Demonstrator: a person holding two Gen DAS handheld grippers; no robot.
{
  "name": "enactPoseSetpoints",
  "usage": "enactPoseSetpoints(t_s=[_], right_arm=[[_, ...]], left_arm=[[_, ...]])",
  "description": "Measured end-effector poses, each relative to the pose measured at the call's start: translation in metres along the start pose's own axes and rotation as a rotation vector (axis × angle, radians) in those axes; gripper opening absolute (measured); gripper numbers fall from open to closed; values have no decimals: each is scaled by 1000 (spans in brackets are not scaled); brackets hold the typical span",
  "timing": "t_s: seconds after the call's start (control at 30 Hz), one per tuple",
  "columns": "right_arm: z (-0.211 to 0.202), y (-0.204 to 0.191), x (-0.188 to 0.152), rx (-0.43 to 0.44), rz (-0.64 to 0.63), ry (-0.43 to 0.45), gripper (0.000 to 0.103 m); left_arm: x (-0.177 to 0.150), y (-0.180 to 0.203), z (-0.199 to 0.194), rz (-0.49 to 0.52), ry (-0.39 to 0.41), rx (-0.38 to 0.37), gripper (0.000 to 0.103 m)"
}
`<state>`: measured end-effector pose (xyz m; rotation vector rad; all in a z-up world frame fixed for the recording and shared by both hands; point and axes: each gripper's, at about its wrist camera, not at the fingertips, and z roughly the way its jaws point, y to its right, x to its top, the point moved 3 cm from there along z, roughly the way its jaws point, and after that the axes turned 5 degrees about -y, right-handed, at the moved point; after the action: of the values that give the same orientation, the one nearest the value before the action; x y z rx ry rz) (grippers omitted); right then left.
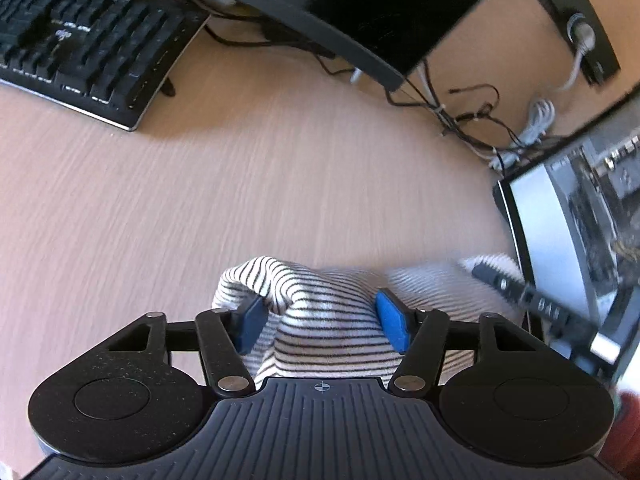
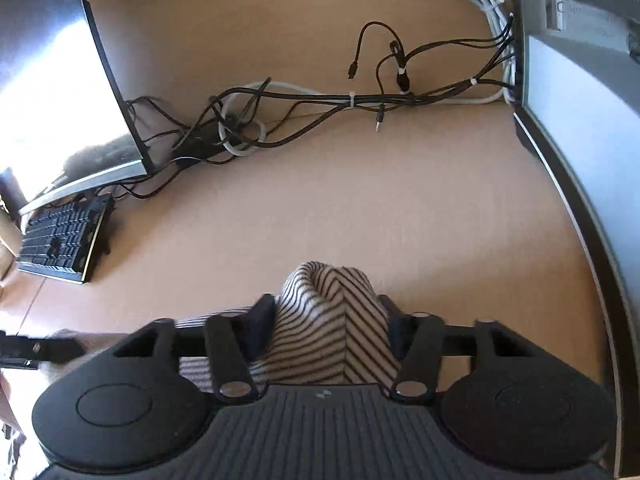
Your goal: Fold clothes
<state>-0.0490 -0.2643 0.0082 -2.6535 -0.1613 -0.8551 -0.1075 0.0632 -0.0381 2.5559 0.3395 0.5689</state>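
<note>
Left hand-held gripper (image 1: 318,322): blue pads (image 1: 391,320) spread apart, a bunched ridge of the striped garment (image 1: 320,332) lying between them. The left pad sits partly tucked under a fold of cloth; the right pad appears just beside the fabric. Whether they are actually pinching is not clear; the jaws stand wide with cloth humped in the gap, so I read this as spread around the fabric rather than clamped.

Right hand-held gripper (image 2: 330,328): dark fingers sit close on either side of a raised peak of the same striped garment (image 2: 332,320). The cloth stands up in a tight cone between them, which suggests it is pinched and lifted, though the pads themselves are mostly hidden.

Garment location: near edge of the wooden counter (image 1: 248,184), directly under both grippers, stretching sideways between them. The left view shows motion blur over the counter and the cloth's far end.

Judgement: two grips on one edge, apart from each other, fit carrying that edge across to make a fold. The open stretch of counter ahead gives room to lay it down.

Clutter to mind: keyboard (image 1: 80,40) at far left, monitor (image 2: 68,80) behind it, a tangle of cables (image 2: 304,100) across the back, a computer case (image 1: 580,216) at right. A dragged sleeve could snag the cables.
</note>
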Motion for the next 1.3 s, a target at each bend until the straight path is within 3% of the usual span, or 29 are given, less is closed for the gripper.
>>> enactPoseSetpoints(t_s=[0.2,0.37,0.47,0.6,0.67,0.8,0.9,1.0,1.07,1.17,1.3], right_arm=[[11,6,24,31,54,46,38],[-7,8,43,5,-4,144,36],[-9,7,30,-38,-72,154,37],[-4,4,10,-74,-90,120,40],[-9,1,8,-97,-102,120,48],[-32,-16,23,-142,-163,202,49],[-44,-35,29,-82,-203,255,49],[-25,-39,16,46,-130,139,51],[-2,-40,-6,39,-120,57,51],[-2,-51,-22,-6,-186,102,51],[-1,-50,-18,-2,-178,90,52]], left_arm=[[41,16,21,80,56,63,51],[81,48,9,205,192,58,48],[75,51,14,257,188,86,48],[51,31,33,238,103,142,48],[41,30,36,249,98,156,48],[32,37,30,305,113,183,49],[29,34,29,296,113,179,51],[29,32,28,280,114,172,53],[31,31,25,264,114,166,53],[33,39,10,263,141,175,52],[35,65,-16,356,215,163,56]])
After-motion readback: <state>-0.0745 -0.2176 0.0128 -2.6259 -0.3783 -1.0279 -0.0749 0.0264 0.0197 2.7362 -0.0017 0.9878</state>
